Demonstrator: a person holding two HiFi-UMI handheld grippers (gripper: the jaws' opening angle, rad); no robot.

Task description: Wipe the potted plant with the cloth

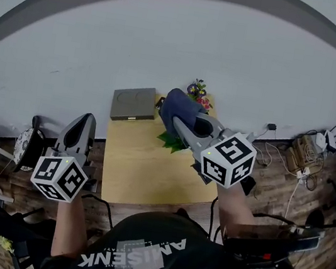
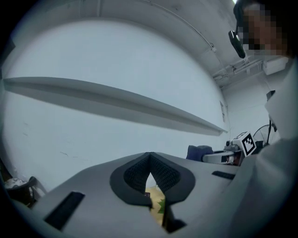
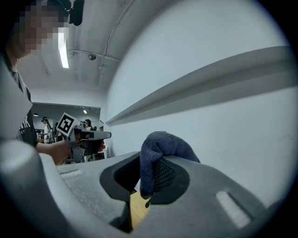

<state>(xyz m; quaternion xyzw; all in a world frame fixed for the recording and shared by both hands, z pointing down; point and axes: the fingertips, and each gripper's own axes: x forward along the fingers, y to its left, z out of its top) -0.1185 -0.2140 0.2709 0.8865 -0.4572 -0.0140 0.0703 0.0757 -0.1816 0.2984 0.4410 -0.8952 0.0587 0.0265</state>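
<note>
Potted plant (image 1: 196, 91) stands at the far end of the wooden counter (image 1: 142, 171), close to the white wall. Its little flowers show at the top, and green leaves stick out low down.

On the left, the left claw (image 1: 87, 118) is off the side of the counter, over the floor. It is well apart from the plant. Its two jaws are pressed together and nothing is between them.

Next comes a flat gray box (image 1: 133, 103) at the back left corner of the counter.

Near it is the dark blue cloth (image 1: 178, 107). It is in front of the plant and hides the pot. I cannot tell if it touches the plant.

The right claw (image 1: 180, 124) is clamped on the cloth. The cloth is folded over one jaw and hangs down between the two.

On the far right, cables (image 1: 280, 152) lie on the floor.
</note>
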